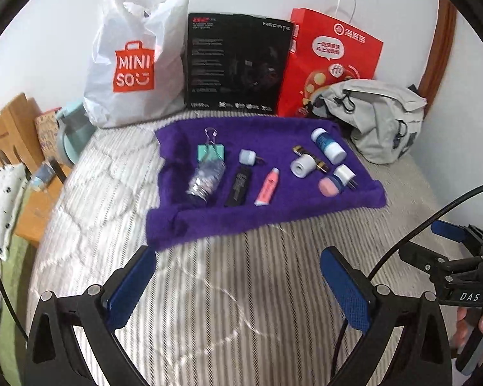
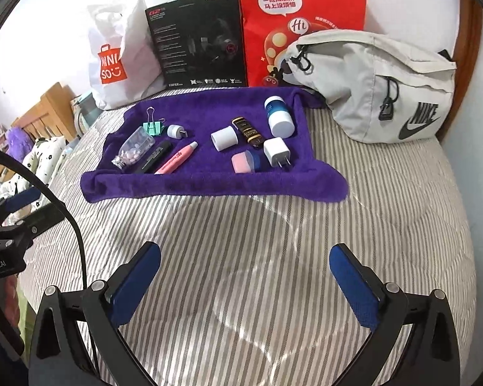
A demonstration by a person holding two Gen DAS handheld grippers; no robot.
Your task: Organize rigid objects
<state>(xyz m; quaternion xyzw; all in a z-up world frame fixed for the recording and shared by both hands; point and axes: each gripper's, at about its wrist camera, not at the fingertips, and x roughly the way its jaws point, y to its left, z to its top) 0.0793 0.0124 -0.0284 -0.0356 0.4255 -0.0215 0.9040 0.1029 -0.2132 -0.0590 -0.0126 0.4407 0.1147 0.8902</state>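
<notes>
A purple towel (image 2: 209,183) lies on a striped mattress and carries several small items. On its left lie a clear pill bottle (image 2: 133,149), a teal binder clip (image 2: 153,127), a black tube (image 2: 156,157) and a pink tube (image 2: 177,159). On its right are a white charger plug (image 2: 277,152), a blue-and-white bottle (image 2: 278,115), a white cylinder (image 2: 223,138), a dark brown bottle (image 2: 248,130) and a pink-capped jar (image 2: 244,162). My left gripper (image 1: 238,260) and my right gripper (image 2: 244,257) both hover open above the bare mattress, short of the towel, holding nothing.
Against the wall stand a white Miniso bag (image 1: 135,58), a black Hecate box (image 1: 235,64) and a red paper bag (image 1: 331,54). A grey Nike pouch (image 2: 380,87) lies right of the towel. A wooden headboard (image 1: 6,128) and a floral pillow (image 1: 3,199) are at left.
</notes>
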